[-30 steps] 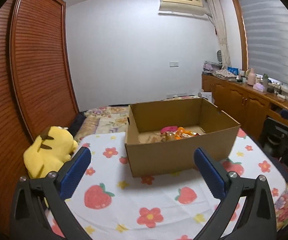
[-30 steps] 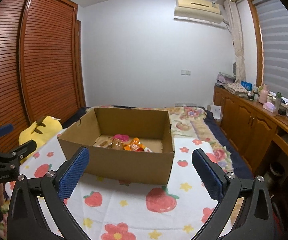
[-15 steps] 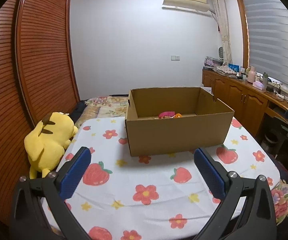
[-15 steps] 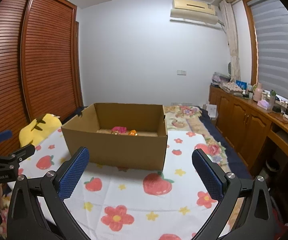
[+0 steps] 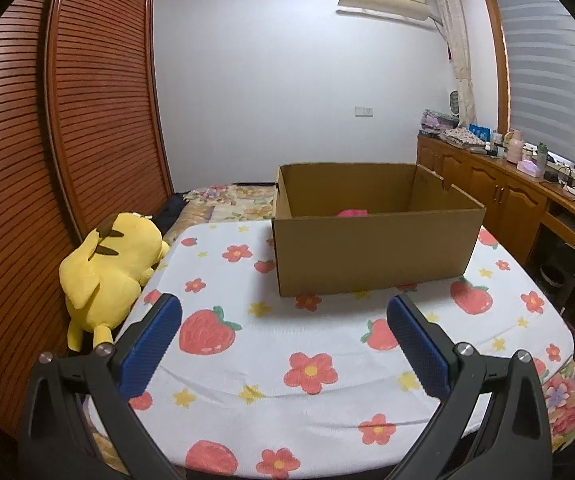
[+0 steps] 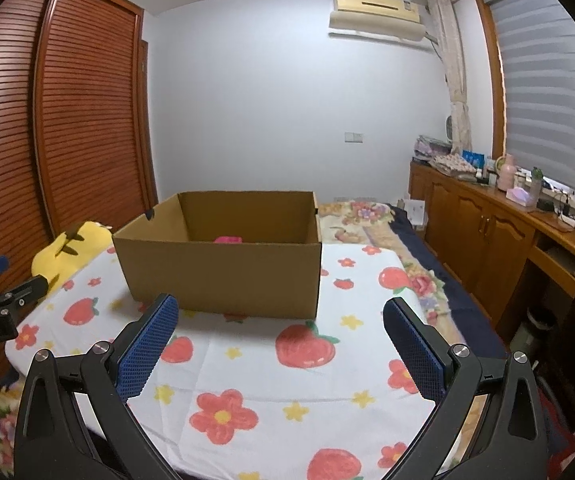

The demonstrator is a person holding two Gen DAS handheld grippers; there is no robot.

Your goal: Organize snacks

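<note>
I hold both grippers back from the cardboard box (image 5: 375,252), left gripper (image 5: 283,344) and right gripper (image 6: 279,344) with jaws spread wide and empty. The box sits open-topped on the strawberry-print cloth (image 5: 311,360), long axis running across my view. Inside, only a pink snack (image 5: 352,213) peeks over the rim (nothing else visible). A yellow plush toy (image 5: 107,264) lies left of it.

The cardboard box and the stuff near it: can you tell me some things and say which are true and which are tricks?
1. The cardboard box is open on top. True.
2. Both grippers hold snacks. False: the left gripper and right gripper are open and hold nothing.
3. A yellow plush toy lies beside the strawberry cloth. True.
4. The box stands on the floor. False: it sits on the cloth.
5. Something pink peeks out inside the box. True.
</note>
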